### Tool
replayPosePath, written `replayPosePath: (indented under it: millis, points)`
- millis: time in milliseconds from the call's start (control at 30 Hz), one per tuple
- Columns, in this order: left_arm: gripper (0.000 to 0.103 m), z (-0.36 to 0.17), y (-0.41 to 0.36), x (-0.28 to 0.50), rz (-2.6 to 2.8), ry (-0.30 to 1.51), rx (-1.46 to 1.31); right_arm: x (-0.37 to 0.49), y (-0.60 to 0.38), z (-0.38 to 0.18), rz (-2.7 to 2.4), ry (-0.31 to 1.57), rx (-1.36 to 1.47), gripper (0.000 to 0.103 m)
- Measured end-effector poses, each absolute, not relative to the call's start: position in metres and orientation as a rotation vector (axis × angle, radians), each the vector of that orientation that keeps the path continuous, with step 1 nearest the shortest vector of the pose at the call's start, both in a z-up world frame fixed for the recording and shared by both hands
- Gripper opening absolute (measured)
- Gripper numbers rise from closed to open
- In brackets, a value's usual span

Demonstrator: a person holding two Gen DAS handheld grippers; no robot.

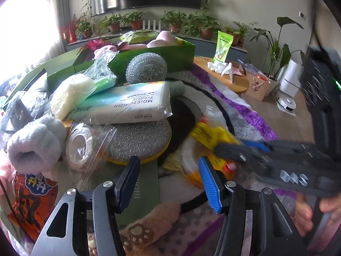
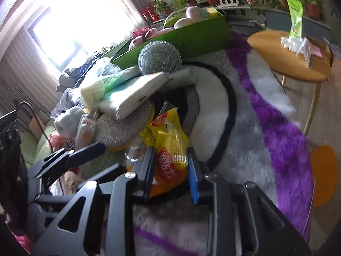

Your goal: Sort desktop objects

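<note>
A heap of objects lies on a fluffy rug. In the left wrist view my left gripper (image 1: 170, 181) is open and empty, low over a green card (image 1: 145, 192) and a paw-print plush (image 1: 147, 230). Ahead lie a flat round scourer (image 1: 138, 140), a tissue pack (image 1: 127, 104), and a steel wool ball (image 1: 146, 68). My right gripper (image 2: 170, 170) has its jaws on either side of a yellow and orange snack bag (image 2: 168, 149), pressing its sides. It also shows in the left wrist view (image 1: 240, 149), blurred, over the same bag (image 1: 211, 136).
A green box (image 1: 153, 53) of plush toys stands behind the heap. A grey fuzzy slipper (image 1: 34, 143), a bagged roll (image 1: 83, 147) and an orange packet (image 1: 34, 200) lie left. A round wooden side table (image 2: 296, 59) stands right, with a green pouch (image 2: 296, 10).
</note>
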State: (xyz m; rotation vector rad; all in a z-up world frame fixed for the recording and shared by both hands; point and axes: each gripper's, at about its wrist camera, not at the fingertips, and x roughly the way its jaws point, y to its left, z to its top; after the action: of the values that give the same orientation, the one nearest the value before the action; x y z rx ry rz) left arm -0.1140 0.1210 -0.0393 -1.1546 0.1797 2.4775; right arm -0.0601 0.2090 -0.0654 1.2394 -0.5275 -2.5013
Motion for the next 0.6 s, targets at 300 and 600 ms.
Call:
replayPosePath:
  millis: [300,600]
  points:
    - [0.059,-0.041,0.128,-0.094,2.387,0.187,-1.133,0.001,0.204,-0.060,-2.584,-0.452,1.302,0.046]
    - [0.058,-0.047,0.141,-0.100,2.381,0.140,-1.197,-0.010,0.222,-0.049,-2.653,-0.447,1.249,0.043]
